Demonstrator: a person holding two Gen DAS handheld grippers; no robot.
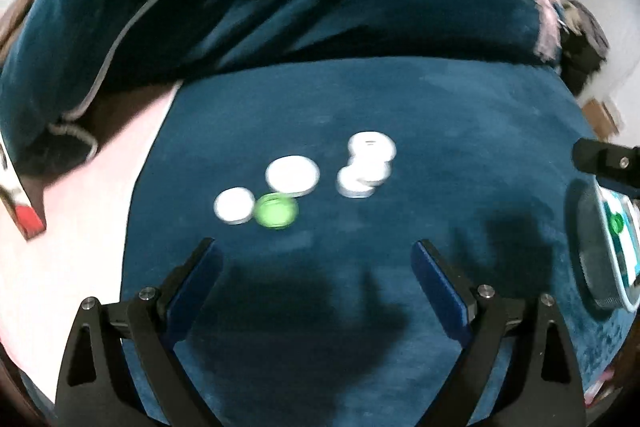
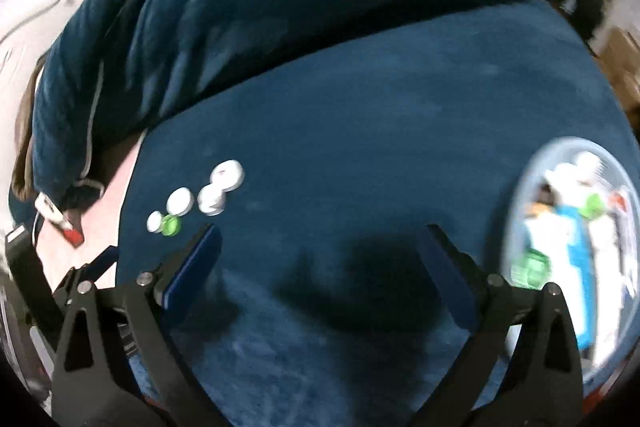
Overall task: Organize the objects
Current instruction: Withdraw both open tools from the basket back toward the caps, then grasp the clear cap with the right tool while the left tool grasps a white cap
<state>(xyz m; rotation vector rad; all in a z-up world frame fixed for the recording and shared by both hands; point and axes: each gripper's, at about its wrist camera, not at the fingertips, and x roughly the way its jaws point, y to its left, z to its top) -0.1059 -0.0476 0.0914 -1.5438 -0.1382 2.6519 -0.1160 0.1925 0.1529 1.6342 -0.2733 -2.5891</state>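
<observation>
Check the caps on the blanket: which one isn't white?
The green cap, touching the leftmost white cap in the left wrist view. It's the only coloured one in the cluster; the rest are white.

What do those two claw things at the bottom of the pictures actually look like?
Both look alike. The left gripper has two black angular plastic arms with triangular cut-outs, round silver bolt heads at the joints, and flat dark blue pads lining the inner faces of its fingers. The right gripper is built the same way: black frame, silver bolts, blue pads. No cables, markings or sleeves are visible.
</observation>
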